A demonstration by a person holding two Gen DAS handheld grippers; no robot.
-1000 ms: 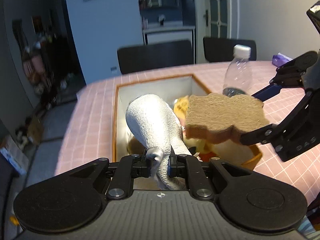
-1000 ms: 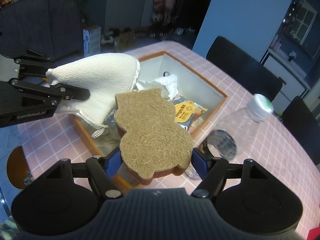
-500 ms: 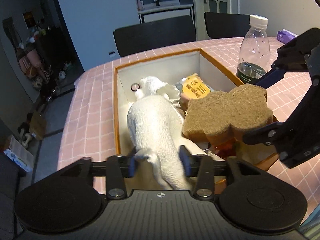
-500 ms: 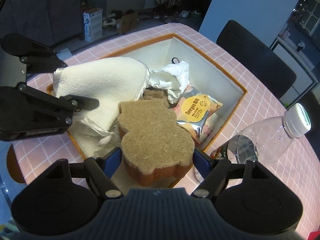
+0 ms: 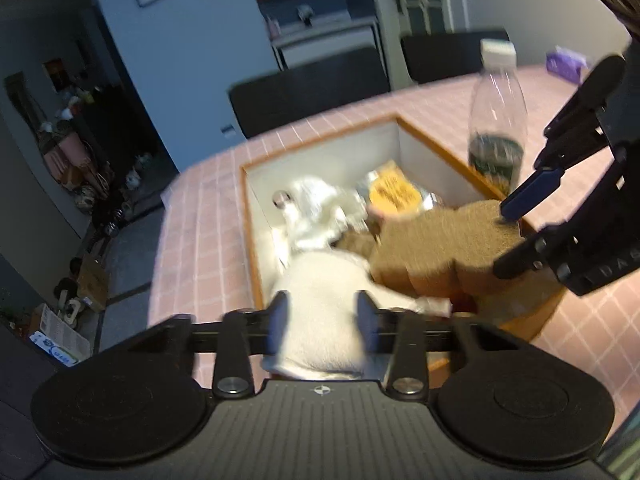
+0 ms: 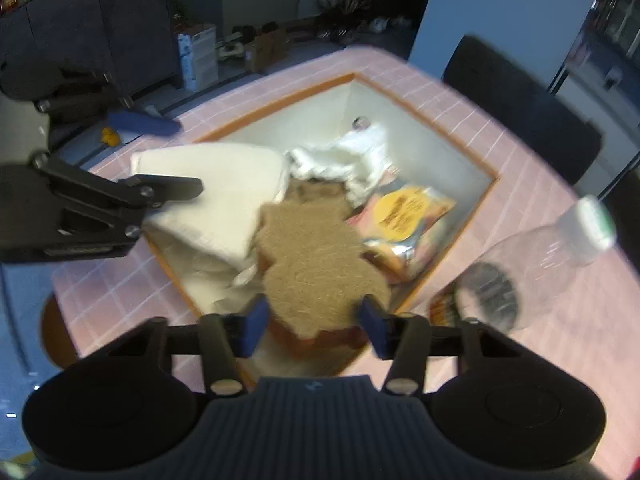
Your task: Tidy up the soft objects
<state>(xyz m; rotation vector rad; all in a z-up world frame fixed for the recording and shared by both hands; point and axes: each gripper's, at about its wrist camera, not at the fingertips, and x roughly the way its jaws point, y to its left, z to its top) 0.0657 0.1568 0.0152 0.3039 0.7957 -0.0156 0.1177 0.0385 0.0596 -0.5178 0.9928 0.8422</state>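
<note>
A pink tablecloth with a white grid [image 6: 500, 216] lies under an orange-rimmed box with pale inner walls [image 6: 420, 136], which holds a cream towelling cloth [image 6: 224, 196], a tan bear-shaped fibre sponge with an orange underside [image 6: 316, 264] and a yellow-labelled silver snack packet [image 6: 404, 212], beside a clear white-capped plastic bottle [image 5: 496, 120].

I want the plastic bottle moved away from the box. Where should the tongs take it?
Grip the plastic bottle across its clear round body just above the dark label, coming level from the open table side away from the box; it stands upright, and the body narrows toward the cap.

Blue wall [image 5: 192, 60], 2 black chairs [image 5: 308, 92] (dim light).
</note>
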